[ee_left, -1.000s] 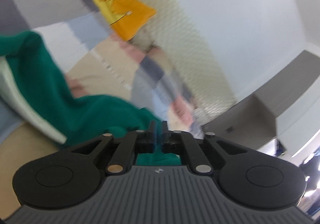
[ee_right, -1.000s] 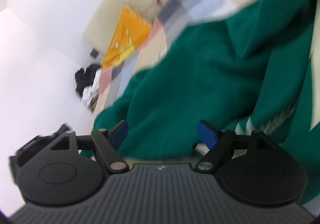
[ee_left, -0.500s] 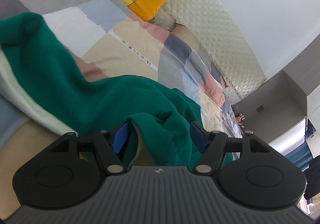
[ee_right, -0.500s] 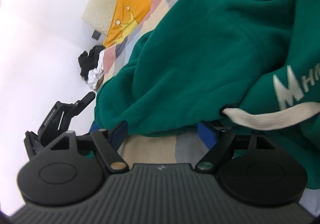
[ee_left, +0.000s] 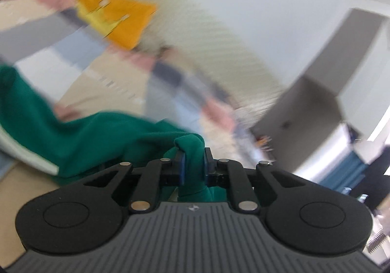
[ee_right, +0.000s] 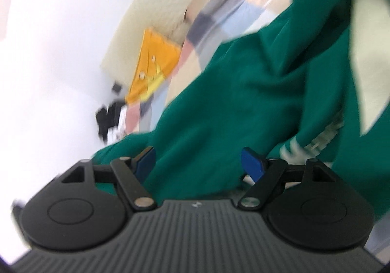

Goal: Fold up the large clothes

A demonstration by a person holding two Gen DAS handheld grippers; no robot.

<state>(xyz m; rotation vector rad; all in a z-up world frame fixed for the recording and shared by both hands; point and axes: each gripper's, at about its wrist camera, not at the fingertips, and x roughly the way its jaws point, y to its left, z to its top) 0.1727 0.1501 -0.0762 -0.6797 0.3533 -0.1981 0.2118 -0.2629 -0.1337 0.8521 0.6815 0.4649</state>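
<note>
Green sweatshirt (ee_left: 80, 136) lying bunched on bed (ee_left: 102, 82); left hand-held gripper (ee_left: 193, 163) pinching fabric fold, likely for lifting and spreading; right hand-held gripper (ee_right: 198, 160) gaping wide, grasping nothing, fabric between jaws.

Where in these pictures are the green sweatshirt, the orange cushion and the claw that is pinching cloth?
green sweatshirt (ee_right: 219, 107): right wrist view, middle of its broad body.
orange cushion (ee_left: 117, 21): left wrist view, its yellow-printed face.
left claw (ee_left: 193, 163): left wrist view, the cloth-filled gap between its fingertips.
</note>
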